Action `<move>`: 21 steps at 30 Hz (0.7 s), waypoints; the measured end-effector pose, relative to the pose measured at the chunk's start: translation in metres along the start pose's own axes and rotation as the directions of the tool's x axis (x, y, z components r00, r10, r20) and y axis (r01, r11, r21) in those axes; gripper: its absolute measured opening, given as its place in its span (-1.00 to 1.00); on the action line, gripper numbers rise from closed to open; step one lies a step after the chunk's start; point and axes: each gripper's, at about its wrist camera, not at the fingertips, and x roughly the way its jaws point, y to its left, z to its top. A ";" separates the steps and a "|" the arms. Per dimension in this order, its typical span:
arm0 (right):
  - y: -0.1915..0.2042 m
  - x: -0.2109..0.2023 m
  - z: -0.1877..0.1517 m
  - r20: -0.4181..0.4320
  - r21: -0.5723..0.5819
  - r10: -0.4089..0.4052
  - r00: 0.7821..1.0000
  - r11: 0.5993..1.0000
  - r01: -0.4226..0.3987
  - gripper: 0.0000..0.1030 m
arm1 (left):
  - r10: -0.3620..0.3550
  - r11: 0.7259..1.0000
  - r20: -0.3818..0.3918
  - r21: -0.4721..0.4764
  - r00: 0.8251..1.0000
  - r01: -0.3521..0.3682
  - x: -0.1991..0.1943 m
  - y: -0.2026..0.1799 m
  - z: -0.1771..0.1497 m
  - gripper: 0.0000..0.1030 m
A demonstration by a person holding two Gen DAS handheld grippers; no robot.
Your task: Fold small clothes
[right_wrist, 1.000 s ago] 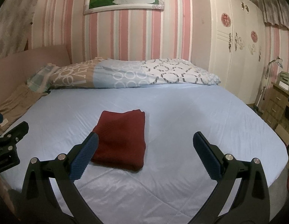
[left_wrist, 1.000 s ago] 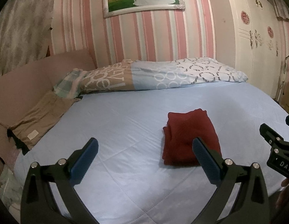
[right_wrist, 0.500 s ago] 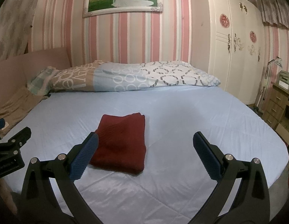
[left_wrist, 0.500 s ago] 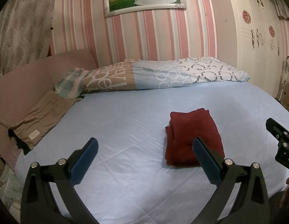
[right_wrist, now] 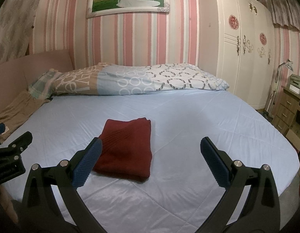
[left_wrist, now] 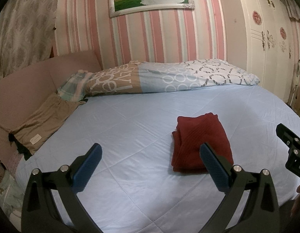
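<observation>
folded red garment, long axis toward pillows

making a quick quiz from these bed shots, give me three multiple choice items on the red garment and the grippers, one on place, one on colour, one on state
1. Where does the folded garment lie?
A. on the light blue bedsheet
B. on the patterned duvet
C. inside the wardrobe

2. What colour are the pads on the gripper fingers?
A. red
B. blue
C. white

3. What state are the left gripper and the right gripper in?
A. both shut on the garment
B. one open, one shut
C. both open, holding nothing

Answers:
1. A, since the garment rests flat on the sheet, well short of the duvet rolled at the far edge.
2. B, since each wrist view shows ribbed blue pads on black fingers.
3. C, since in each view the fingers stand wide apart with only bare sheet or the garment's edge seen between them.
</observation>
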 end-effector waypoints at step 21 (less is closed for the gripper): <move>-0.001 0.002 0.006 0.005 -0.020 0.015 1.000 1.000 -0.015 0.94 | -0.020 0.999 -0.019 -0.029 1.000 0.019 -0.001 -0.005 0.007 0.97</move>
